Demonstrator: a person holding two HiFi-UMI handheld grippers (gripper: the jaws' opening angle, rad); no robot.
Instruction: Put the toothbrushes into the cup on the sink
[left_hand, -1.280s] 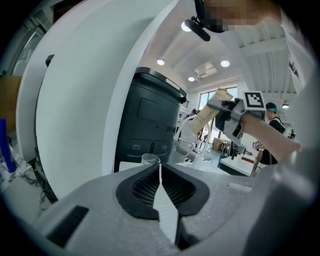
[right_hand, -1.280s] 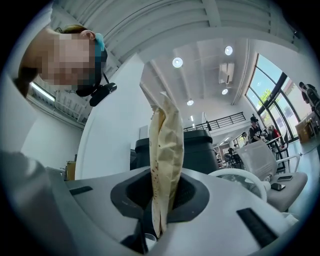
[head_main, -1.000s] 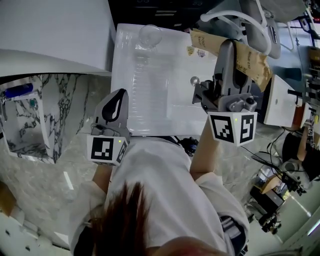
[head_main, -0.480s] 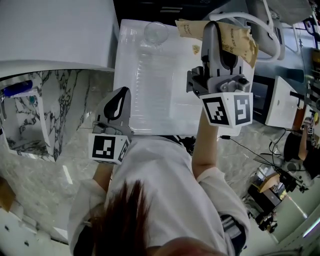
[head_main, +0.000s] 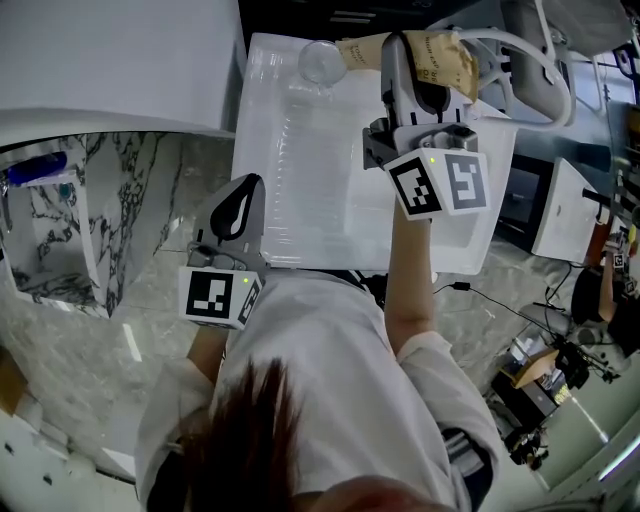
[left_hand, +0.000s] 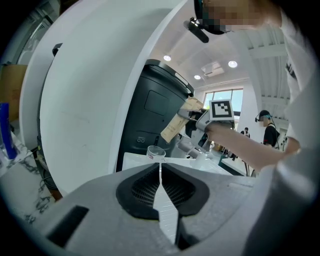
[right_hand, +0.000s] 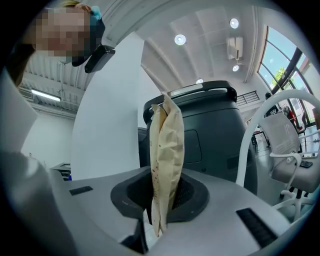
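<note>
1. Head view: my right fingers (head_main: 402, 72) hold a paper toothbrush packet (head_main: 447, 55). The clear cup (head_main: 322, 62) stands just left of them on the sink (head_main: 300, 190).
2. Left gripper view: my left fingers (left_hand: 210, 200) are pressed together and empty, with the cup (left_hand: 156, 152) ahead.
3. Right gripper view: my right fingers (right_hand: 215, 202) are clamped low on the packet (right_hand: 166, 150). It looks light and crumply, likely stiff inside, so I'd grip it nearer the middle.

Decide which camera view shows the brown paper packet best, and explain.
The right gripper view: the brown paper packet fills the middle, clamped between the jaws. The head view shows it partly behind the right gripper; the left gripper view shows it small and distant.
</note>
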